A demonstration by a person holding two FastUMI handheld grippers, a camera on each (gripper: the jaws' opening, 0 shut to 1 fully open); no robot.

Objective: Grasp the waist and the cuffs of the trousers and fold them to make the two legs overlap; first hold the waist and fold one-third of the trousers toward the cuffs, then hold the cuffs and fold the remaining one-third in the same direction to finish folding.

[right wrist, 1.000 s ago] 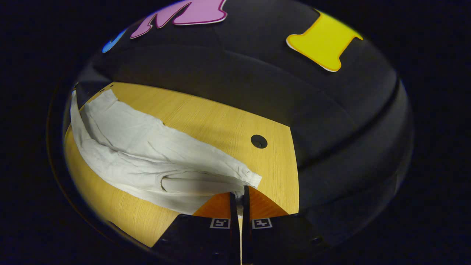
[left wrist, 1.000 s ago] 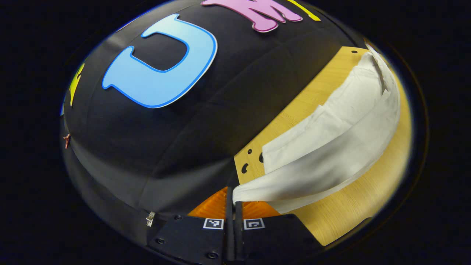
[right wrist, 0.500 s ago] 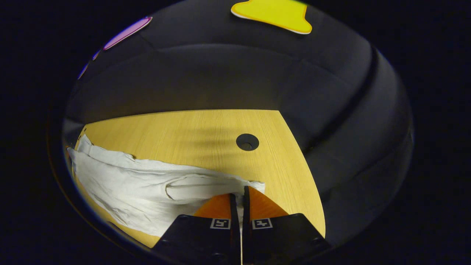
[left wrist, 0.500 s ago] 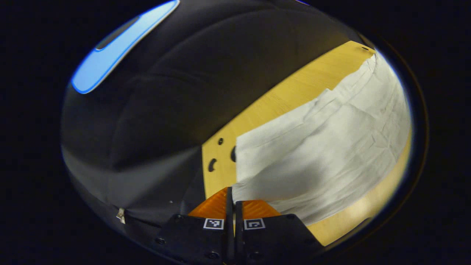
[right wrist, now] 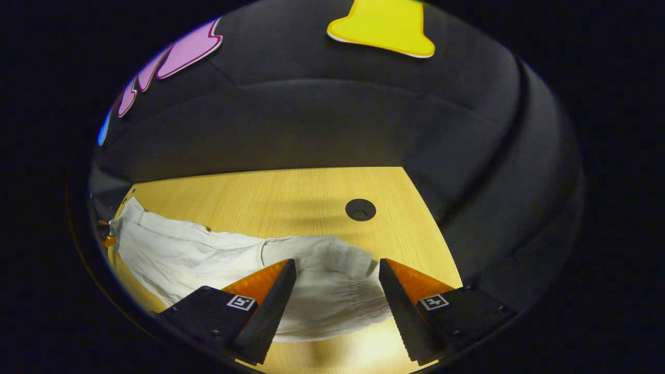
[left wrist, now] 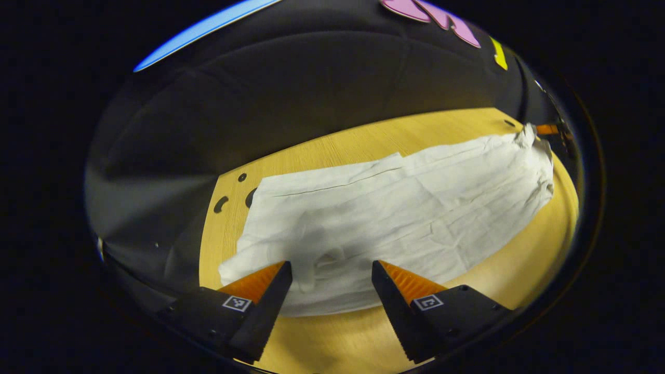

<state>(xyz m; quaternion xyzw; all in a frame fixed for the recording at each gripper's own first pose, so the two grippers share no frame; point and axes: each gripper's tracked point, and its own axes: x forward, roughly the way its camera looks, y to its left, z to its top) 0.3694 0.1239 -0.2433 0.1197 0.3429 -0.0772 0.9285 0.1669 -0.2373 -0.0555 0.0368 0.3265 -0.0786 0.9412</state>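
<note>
Lying flat along the worktop (left wrist: 358, 148), the trousers (left wrist: 405, 208) look halved lengthwise already, one leg seemingly stacked on the other; both thirds-folds appear still to do. The pale, thin cloth is creased, its gathered waist (right wrist: 337, 291) puckered. The left claw (left wrist: 331, 291) hangs spread wide over the cuff end, the right claw (right wrist: 337, 293) equally wide over the waist, neither gripping. The worktop is smooth light wood-grain with round holes.
</note>
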